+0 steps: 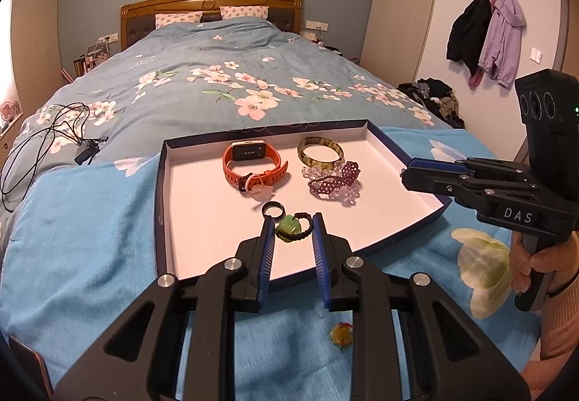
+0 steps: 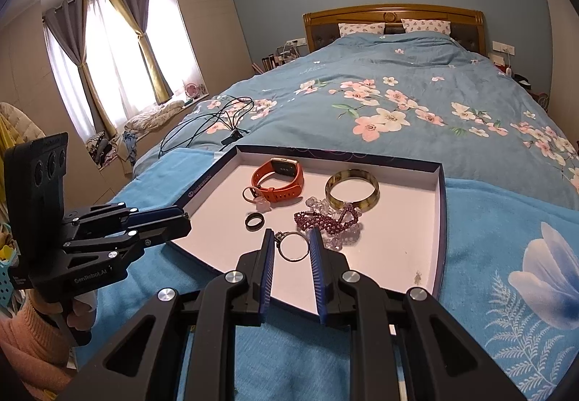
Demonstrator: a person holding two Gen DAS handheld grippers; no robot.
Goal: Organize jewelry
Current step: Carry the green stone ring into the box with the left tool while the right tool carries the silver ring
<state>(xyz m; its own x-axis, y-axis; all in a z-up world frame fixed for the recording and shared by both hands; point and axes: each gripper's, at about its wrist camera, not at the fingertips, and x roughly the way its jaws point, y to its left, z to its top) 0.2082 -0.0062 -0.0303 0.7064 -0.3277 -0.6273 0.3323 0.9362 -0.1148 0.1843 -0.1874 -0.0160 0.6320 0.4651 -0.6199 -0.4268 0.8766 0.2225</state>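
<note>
orange watch (image 1: 249,162), one bangle (image 1: 320,149), two rings (image 2: 252,221)

Floral duvet (image 1: 224,82), black cable (image 1: 47,137), hanging jackets (image 1: 485,35), curtained window (image 2: 108,54).

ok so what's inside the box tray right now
Orange watch, bangle, purple bead bracelet over clear beads, black ring. The near tray floor is hidden behind the right gripper.

Both wrist cameras look forward and downward along their own fingers, close over the near edge of a shallow tray (image 1: 161,205) on the bed (image 1: 202,82). The left view faces it from the left, the right from the right. Both share the tray, bed and headboard (image 2: 394,12); each also catches the other gripper.
</note>
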